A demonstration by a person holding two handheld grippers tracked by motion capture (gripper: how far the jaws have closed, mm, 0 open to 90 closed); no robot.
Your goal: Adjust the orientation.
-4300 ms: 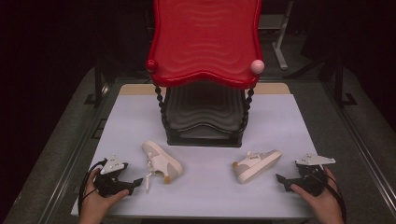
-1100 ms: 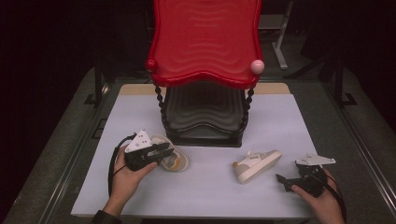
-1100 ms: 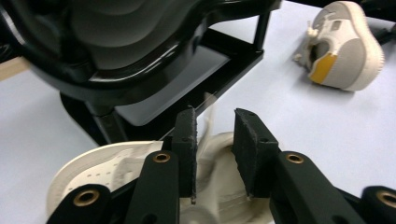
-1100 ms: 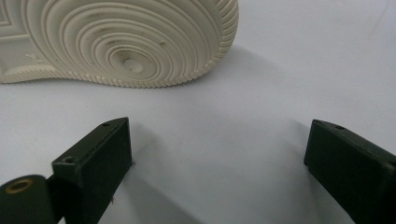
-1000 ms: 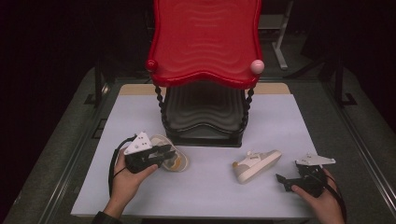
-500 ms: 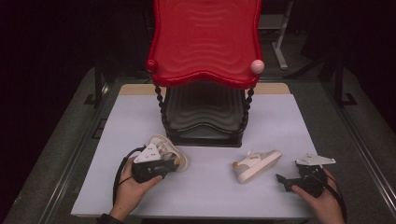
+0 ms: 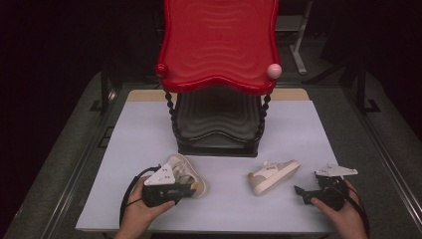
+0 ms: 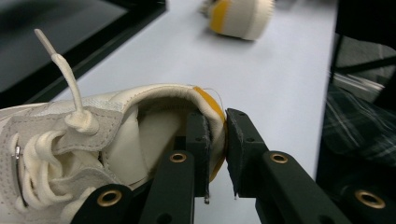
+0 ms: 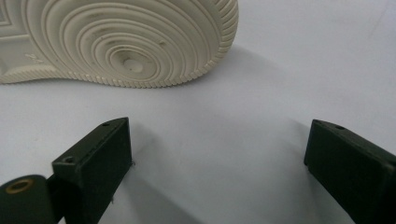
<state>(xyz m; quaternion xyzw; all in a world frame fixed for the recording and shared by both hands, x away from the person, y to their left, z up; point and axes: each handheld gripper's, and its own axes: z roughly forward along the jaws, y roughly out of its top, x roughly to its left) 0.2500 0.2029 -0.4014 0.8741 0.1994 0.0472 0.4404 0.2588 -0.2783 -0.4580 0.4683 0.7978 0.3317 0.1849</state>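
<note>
- The left gripper (image 8: 215, 140) has just been closing and now pinches the heel collar of the left shoe (image 8: 93, 140), which sits on the worktop (image 7: 224, 214) before the red stand (image 7: 219, 45).
- The right gripper (image 9: 219, 158) rests spread, just short of the other shoe (image 9: 126, 42).

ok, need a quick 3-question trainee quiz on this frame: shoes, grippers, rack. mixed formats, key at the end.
1. True or false: the left gripper has its jaws closed on the heel collar of the left shoe.
2. Multiple choice: how do the right gripper jaws stand? A) shut on a lace B) wide open, with bare table between them C) clamped on the red shelf.
3. Fill in: in the high view, the right shoe lies on its ____, sole turned toward the right gripper.

Key
1. True: one jaw sits inside the collar and one outside, pinching the heel.
2. B: the shoe's sole lies beyond the jaws, untouched.
3. Side.
</note>
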